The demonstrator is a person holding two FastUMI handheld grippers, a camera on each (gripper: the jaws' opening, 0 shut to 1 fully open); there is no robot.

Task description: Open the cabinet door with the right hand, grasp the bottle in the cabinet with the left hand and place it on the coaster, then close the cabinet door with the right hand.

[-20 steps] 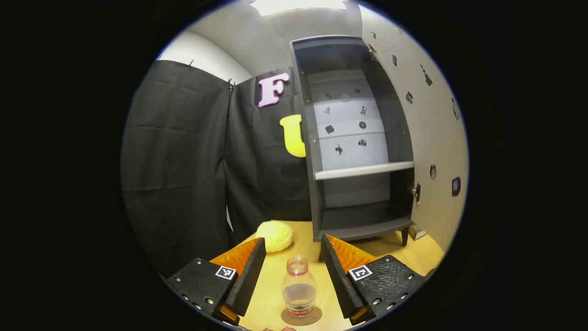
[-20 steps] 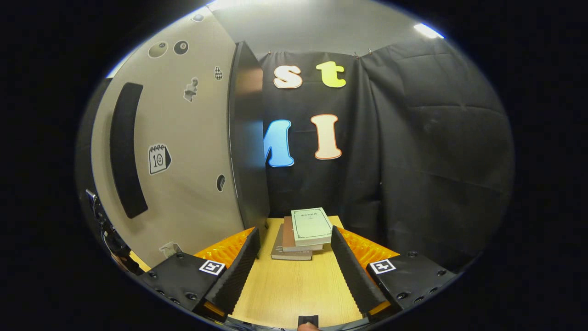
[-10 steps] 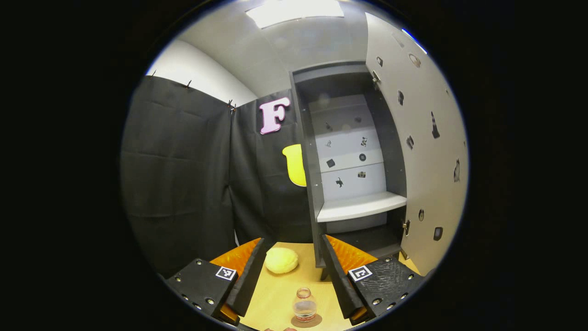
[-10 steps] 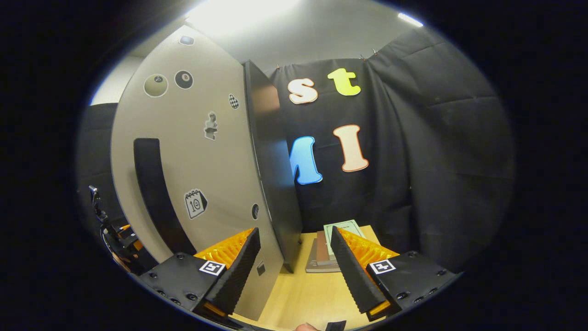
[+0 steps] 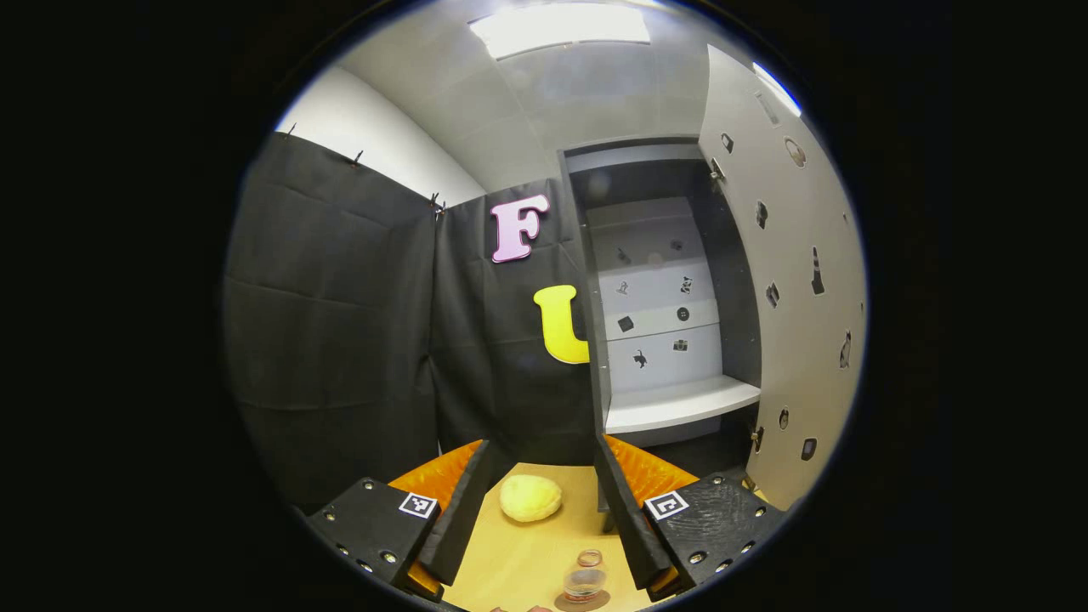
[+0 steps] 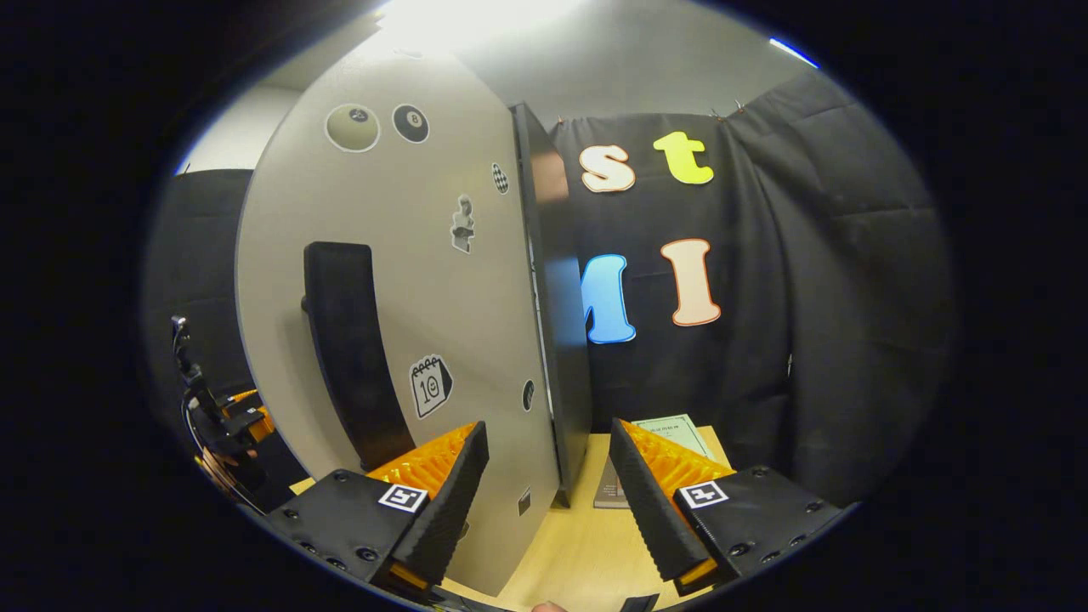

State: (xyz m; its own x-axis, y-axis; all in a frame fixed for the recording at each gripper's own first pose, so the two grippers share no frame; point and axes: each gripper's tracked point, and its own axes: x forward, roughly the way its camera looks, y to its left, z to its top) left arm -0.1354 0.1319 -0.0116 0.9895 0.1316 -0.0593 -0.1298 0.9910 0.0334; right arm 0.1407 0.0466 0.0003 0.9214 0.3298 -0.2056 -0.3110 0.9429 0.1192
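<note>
The left gripper (image 5: pixel 537 501) is hanging with jaws released, empty; at 6 o'clock between them the bottle (image 5: pixel 585 580) is standing on the coaster (image 5: pixel 582 601) on the surface (image 5: pixel 518 561). The right gripper (image 6: pixel 548 489) is gaping too, the open cabinet door (image 6: pixel 399 289) rising at 11 o'clock, books (image 6: pixel 633 463) at 1 o'clock.

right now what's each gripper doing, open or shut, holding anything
Left gripper: open, holding nothing; the bottle stands on the coaster.
Right gripper: open, holding nothing, at the cabinet door's edge.
</note>
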